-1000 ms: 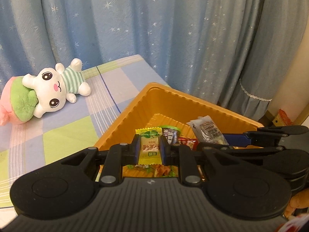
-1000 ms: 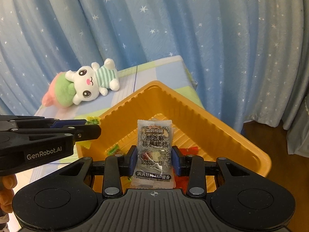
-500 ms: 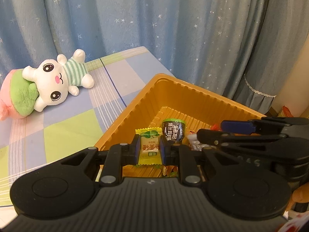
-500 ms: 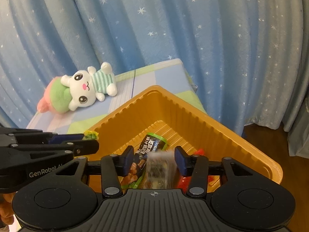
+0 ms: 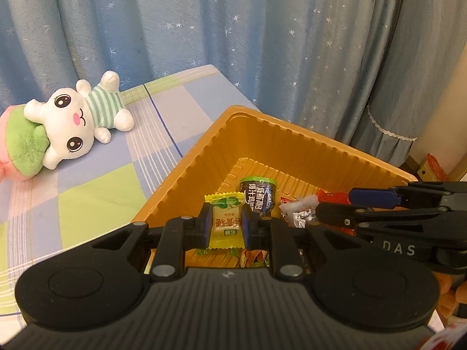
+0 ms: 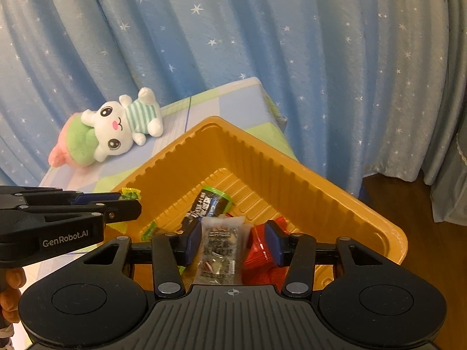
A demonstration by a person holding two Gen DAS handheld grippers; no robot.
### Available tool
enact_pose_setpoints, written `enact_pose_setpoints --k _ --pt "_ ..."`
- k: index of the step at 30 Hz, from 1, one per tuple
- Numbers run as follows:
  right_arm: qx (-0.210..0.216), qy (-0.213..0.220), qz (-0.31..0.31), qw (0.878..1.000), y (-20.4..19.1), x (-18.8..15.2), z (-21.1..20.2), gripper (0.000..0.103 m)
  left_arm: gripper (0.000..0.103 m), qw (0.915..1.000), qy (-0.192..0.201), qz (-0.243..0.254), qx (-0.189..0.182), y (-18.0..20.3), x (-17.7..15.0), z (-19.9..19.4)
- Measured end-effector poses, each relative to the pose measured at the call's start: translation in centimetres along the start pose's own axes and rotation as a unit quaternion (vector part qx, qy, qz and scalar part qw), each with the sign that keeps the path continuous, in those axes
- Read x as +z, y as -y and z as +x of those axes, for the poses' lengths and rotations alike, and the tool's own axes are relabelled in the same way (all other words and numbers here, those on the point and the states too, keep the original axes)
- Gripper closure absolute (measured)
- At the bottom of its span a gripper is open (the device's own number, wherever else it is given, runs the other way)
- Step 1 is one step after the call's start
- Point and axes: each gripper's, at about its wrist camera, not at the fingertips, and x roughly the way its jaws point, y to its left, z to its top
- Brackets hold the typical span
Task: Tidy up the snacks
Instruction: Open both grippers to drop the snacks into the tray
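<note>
With the left gripper [image 5: 225, 227] clamped on the yellow candy [image 5: 225, 224] and the right gripper [image 6: 233, 243] part-open, empty, over the clear packet [image 6: 220, 252], release low inside the orange tray [image 5: 292, 137], toward 12 o'clock.

A home bedroom: star-print curtains [image 6: 233, 58], plush bunny [image 5: 78, 119] on a checked bedsheet [image 5: 87, 192].

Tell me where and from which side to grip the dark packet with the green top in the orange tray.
Grip the dark packet across its narrow width at mid-body, coming from above. It seems to lie flat and slanted on the orange tray floor, green end toward the far corner, so its long edges offer the likeliest pinch. The open right gripper hovers closest.
</note>
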Motion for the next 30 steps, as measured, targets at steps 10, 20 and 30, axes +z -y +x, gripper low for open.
enact_pose_setpoints --k 10,20,30 --pt "0.001 0.002 0.003 1.0 0.6 0.4 -0.1 0.053 0.085 0.9999 0.008 0.006 0.007 0.3 1.2 0.9" --pt "0.006 0.01 0.006 1.0 0.4 0.3 -0.8 0.038 0.065 0.9995 0.019 0.004 0.025 0.5 1.0 0.1" --pt "0.009 0.017 0.013 1.0 -0.1 -0.9 -3.0 0.02 0.038 0.9989 0.021 -0.036 0.024 -0.9 -1.2 -3.7"
